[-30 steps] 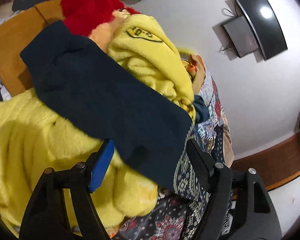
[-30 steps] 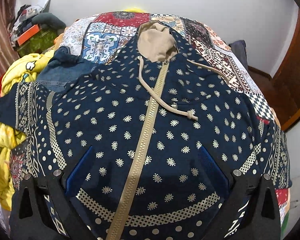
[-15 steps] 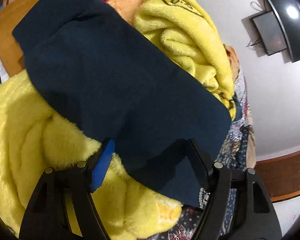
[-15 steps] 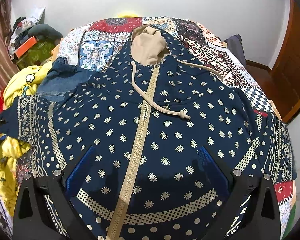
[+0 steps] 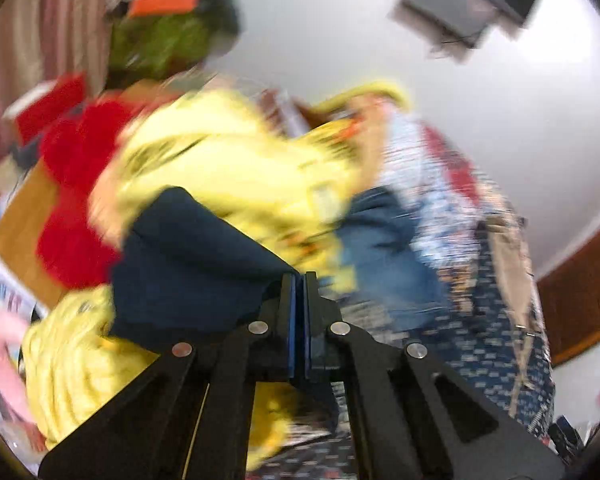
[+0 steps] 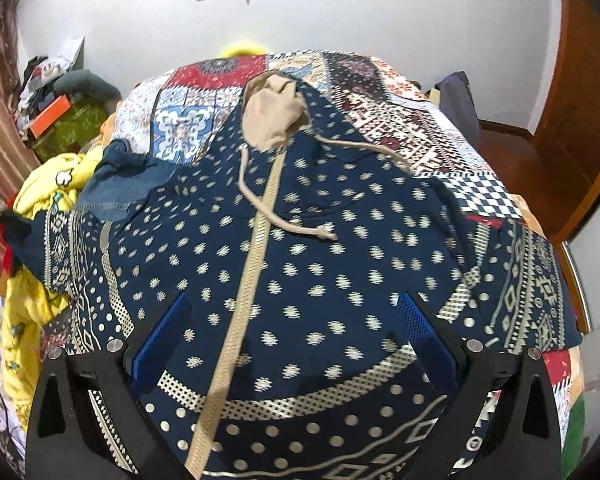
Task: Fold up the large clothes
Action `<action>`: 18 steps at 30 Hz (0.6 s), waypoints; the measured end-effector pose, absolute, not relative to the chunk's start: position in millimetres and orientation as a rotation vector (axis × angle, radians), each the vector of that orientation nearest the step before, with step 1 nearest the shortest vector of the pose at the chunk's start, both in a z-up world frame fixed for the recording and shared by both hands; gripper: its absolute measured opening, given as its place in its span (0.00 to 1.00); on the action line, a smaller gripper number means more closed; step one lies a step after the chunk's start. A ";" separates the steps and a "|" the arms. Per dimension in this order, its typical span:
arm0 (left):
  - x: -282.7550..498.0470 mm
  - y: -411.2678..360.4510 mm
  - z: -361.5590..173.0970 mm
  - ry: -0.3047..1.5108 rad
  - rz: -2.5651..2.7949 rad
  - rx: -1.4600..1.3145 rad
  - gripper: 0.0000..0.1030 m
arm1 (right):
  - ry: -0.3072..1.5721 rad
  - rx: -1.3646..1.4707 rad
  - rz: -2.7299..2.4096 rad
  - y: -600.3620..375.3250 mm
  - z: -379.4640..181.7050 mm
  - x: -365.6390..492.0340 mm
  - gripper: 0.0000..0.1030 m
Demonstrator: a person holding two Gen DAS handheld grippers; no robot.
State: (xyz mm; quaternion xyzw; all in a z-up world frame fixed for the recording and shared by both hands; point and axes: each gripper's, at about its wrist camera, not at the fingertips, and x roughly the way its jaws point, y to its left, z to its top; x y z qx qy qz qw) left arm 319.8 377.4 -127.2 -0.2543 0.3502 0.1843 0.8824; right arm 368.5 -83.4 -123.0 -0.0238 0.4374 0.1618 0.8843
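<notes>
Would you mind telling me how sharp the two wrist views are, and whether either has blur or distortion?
Left wrist view: heavy motion blur smears the yellow clothes and bedspread; only the left gripper itself is crisp. Right wrist view: mostly sharp, the hoodie is clear with slight softening of its pattern, and fisheye bulging curves the bed and walls.

yellow clothes heap (image 6: 40,208) crowding hoodie's (image 6: 300,260) left, right side clear

Both handheld tools share one build: the left gripper (image 5: 299,280) has black skeletal arms with triangular cut-outs, round silver screws at the pivots and blue finger pads; the right gripper (image 6: 298,332) matches, its blue pads finely ribbed.
</notes>
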 end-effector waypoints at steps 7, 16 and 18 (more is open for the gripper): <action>370.8 254.9 -59.6 0.649 0.150 -0.348 0.01 | 0.880 0.011 0.323 -110.7 -107.4 370.7 0.99; 439.4 82.0 -101.9 0.790 -0.128 -0.221 0.01 | 0.833 0.008 0.322 -139.7 -88.4 367.7 0.99; 451.6 49.9 -128.7 0.862 -0.164 -0.194 0.01 | 0.838 -0.005 0.316 -147.2 -90.5 366.0 0.99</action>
